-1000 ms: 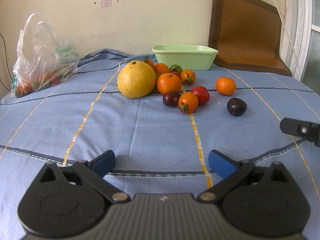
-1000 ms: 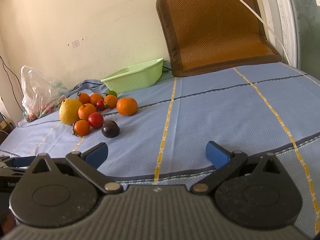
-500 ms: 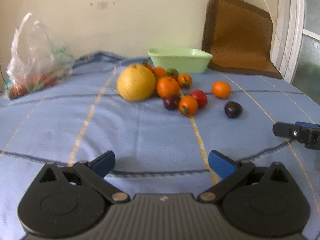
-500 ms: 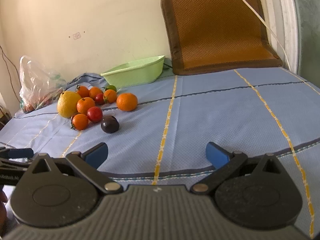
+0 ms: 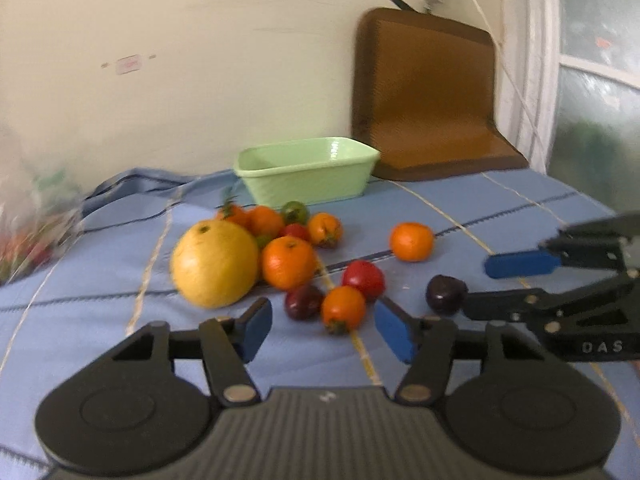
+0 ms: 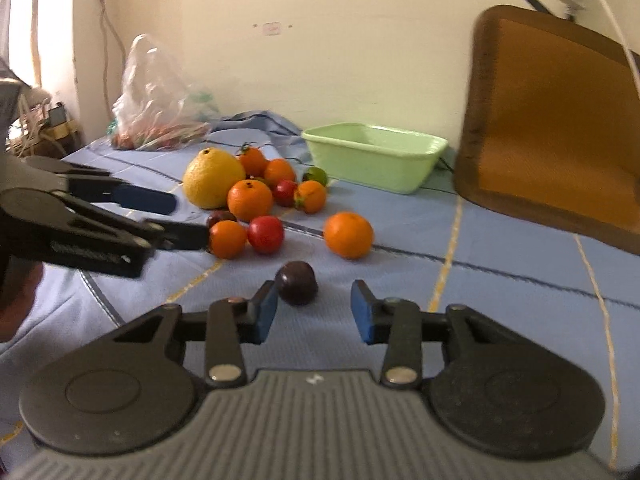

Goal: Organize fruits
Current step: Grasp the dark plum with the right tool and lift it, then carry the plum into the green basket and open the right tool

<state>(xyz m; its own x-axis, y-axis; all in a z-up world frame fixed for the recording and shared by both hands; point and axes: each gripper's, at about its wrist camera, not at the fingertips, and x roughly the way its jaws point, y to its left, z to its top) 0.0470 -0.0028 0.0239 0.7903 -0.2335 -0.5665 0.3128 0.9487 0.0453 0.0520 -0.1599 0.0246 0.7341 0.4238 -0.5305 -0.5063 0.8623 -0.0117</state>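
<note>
A pile of fruit lies on the blue cloth: a big yellow citrus, oranges, small tomatoes and dark plums. My left gripper is open, just short of an orange tomato and a dark plum. My right gripper is open, just short of a lone dark plum, which also shows in the left wrist view. A lone orange lies behind it. The empty green tub stands behind the pile.
A brown woven seat pad leans on the wall at the back right. A clear plastic bag of produce sits at the back left. A white cable hangs down over the pad.
Both grippers have moved forward toward the fruit and narrowed a little. The right gripper has swung left to face the lone plum. The fruit has not moved.
</note>
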